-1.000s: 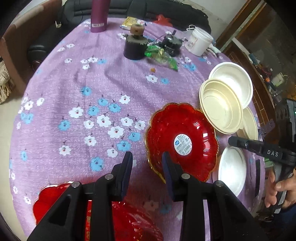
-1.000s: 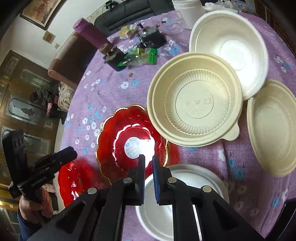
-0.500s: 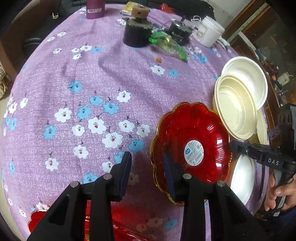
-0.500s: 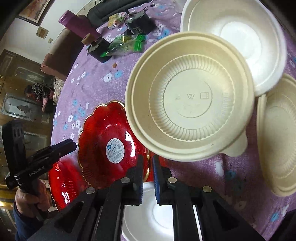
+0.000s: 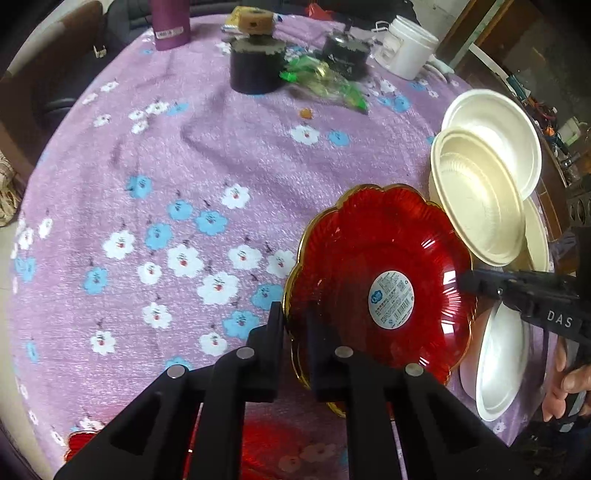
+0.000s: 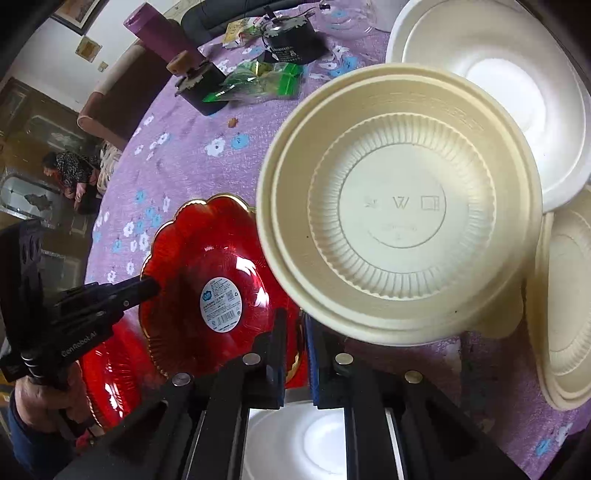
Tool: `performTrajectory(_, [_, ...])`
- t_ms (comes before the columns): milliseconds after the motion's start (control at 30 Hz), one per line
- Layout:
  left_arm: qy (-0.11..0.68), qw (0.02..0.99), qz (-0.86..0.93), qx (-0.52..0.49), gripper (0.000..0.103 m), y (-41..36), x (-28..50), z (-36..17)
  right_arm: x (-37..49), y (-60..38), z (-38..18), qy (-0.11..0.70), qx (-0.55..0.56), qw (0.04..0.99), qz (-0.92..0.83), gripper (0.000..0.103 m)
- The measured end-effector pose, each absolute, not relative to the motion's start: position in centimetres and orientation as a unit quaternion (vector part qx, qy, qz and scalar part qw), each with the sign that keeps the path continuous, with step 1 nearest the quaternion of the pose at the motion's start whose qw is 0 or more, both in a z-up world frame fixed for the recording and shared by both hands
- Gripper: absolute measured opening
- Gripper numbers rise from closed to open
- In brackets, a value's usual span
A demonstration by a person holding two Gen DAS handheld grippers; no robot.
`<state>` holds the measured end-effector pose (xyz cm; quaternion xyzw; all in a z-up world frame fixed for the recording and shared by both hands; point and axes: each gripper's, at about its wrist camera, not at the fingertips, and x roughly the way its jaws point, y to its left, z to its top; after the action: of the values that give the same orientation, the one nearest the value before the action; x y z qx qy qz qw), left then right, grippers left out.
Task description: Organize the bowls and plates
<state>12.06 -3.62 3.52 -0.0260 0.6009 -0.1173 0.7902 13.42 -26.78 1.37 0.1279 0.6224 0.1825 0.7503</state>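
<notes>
The red plate (image 5: 380, 280) looks like translucent plastic, glossy, ribbed, with a gold-toned rim and a smooth paper sticker (image 5: 391, 300) at its centre. The cream bowl (image 6: 399, 206) is matt, its inner wall finely ribbed; the white bowl (image 6: 491, 74) has a smooth, dull finish. The purple tablecloth (image 5: 221, 155) is a flowered sheet with a fine pebbled grain. Both grippers' fingers (image 5: 275, 325) are matt black plastic with bright metal pins

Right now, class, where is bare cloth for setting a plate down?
Free: the purple tablecloth between the purple bottle, dark jar and red plate. Crowded: the cream bowl and white bowls cluster.
</notes>
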Motion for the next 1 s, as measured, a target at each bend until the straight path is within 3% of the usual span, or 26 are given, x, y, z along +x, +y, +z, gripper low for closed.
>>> performTrajectory(1000, [0.556, 0.824, -0.103, -0.038, 0.011, -0.9, 8.5, 8.9, 10.9, -24.8, 7.1, 0.579, 0.178, 0.763, 0.224, 0.011])
